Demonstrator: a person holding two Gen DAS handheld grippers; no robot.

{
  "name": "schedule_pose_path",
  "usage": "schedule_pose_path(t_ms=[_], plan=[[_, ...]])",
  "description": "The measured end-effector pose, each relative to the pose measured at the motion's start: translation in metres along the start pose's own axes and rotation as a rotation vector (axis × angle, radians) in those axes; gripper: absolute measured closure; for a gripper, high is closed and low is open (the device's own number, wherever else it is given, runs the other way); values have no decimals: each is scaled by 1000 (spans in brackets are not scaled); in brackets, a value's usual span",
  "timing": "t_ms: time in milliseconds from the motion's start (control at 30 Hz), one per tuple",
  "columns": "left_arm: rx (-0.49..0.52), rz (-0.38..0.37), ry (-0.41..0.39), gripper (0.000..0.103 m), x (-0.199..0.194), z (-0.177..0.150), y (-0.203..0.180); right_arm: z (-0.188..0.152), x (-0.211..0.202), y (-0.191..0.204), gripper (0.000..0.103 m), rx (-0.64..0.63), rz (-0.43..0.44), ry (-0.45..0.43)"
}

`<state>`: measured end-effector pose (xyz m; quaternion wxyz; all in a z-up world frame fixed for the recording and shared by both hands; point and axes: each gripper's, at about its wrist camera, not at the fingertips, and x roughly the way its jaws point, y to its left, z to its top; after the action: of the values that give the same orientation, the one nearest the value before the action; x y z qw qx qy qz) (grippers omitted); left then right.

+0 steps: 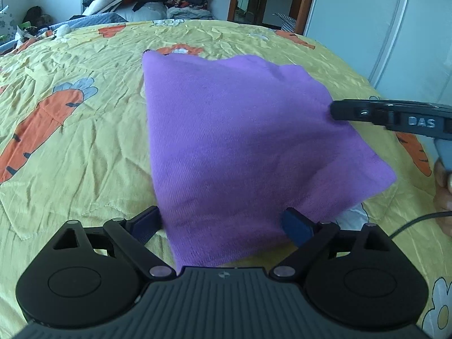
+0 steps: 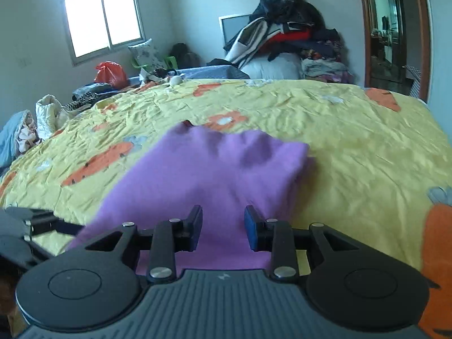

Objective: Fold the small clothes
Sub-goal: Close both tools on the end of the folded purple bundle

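Lying between the wide-spread fingers of the left gripper (image 1: 224,223), the purple cloth (image 1: 248,141) is not pinched there: both blue pads stand off its near edge, one at each side, and the gripper is released.

Item, right gripper (image 2: 223,227): fingers part-way apart, the cloth (image 2: 214,175) running in the gap between the pads. The pads do not visibly press on it; the cloth reads as lying under and between them, so the grip is loose, not clenched. From the left wrist view the same right gripper (image 1: 339,111) enters from the right, its dark tip touching the cloth's right edge.

Item, hand (image 1: 443,180): partly seen at the far right border of the left view, behind the right gripper's body; a thin black cable (image 1: 415,221) runs just below it.

Item, cloth: folded, roughly four-sided, flat on the bed (image 1: 84,147), stretching ahead of both grippers; its far edge is wavy.

Item, bed cover: yellow, creased, printed with orange carrots (image 1: 42,124) to the left of the left gripper and beyond the cloth.

Item, clothes pile (image 2: 291,42): dark and red garments heaped past the far edge of the bed, ahead of the right gripper.

Item, window (image 2: 103,17): bright, far left of the right gripper. Item, doorway (image 2: 389,28): wood-framed, far right.
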<state>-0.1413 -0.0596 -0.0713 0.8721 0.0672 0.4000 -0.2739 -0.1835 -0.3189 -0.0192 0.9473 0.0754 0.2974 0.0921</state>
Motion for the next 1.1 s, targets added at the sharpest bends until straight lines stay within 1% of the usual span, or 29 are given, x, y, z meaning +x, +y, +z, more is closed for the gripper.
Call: schedule_pose_path(t_ms=[33, 67, 133, 167, 200, 233, 300, 333, 400, 433, 467, 500, 533, 567, 600, 633, 667, 733, 800, 900, 933, 967, 1000, 1067, 1100], plan=[[-2, 3, -4, 10, 0, 0, -1, -3, 4, 1, 72, -10, 3, 11], [-2, 6, -7, 9, 0, -1, -2, -5, 9, 1, 72, -24, -11, 24], [-1, 10, -12, 8, 1, -1, -3, -15, 18, -4, 73, -62, -89, 52], [-2, 9, -13, 7, 1, -2, -4, -20, 14, -10, 73, -43, -63, 32], [-1, 11, -14, 7, 1, -2, -5, -21, 9, -14, 73, -11, -49, 29], [-2, 10, -15, 7, 1, -3, -5, -22, 3, -14, 72, 1, -50, 31], [-4, 8, -19, 6, 2, -3, -4, -26, -12, -6, 72, -16, -90, 16], [-5, 7, -21, 6, 2, -3, -4, -30, -19, -1, 71, -22, -82, 12], [-4, 7, -28, 5, 1, -5, -4, -42, -26, 2, 72, -18, -46, 39], [-2, 7, -32, 5, 1, -5, -4, -50, -27, 3, 72, -33, -65, 71], [-1, 6, -33, 4, 1, -6, -4, -56, -29, 5, 72, -63, -88, 77], [-1, 5, -34, 4, 0, -6, -4, -61, -36, 7, 72, -84, -96, 62], [1, 5, -34, 4, 0, -7, -4, -62, -39, 8, 71, -87, -108, 67], [2, 4, -34, 3, -1, -7, -4, -61, -41, 7, 66, -83, -136, 91], [1, 2, -33, 3, -1, -7, -3, -61, -42, 4, 57, -78, -147, 103], [2, -4, -30, 3, -2, -7, -3, -59, -44, 0, 54, -72, -145, 94], [-7, -16, -28, 3, -3, -6, 0, -57, -45, -4, 54, -58, -138, 86], [-72, -61, -31, 4, -4, 0, 16, -47, -43, -19, 54, 7, -114, 69], [-166, -78, -44, 4, -3, 13, 40, -35, -34, -41, 54, 98, -45, 54], [-319, -169, -13, 5, 14, 40, 88, -25, -5, -80, 53, 245, 40, 78], [-379, -229, 5, 5, 25, 49, 105, -23, 6, -91, 54, 284, 91, 96], [-419, -301, 15, 3, 35, 57, 118, -20, 14, -100, 54, 320, 145, 89], [-449, -351, 24, 4, 43, 64, 126, -19, 19, -105, 53, 350, 175, 89], [-509, -424, 58, 4, 58, 78, 138, -13, 33, -117, 52, 399, 247, 104], [-535, -486, 83, 6, 68, 86, 141, -10, 42, -122, 52, 419, 284, 117]])
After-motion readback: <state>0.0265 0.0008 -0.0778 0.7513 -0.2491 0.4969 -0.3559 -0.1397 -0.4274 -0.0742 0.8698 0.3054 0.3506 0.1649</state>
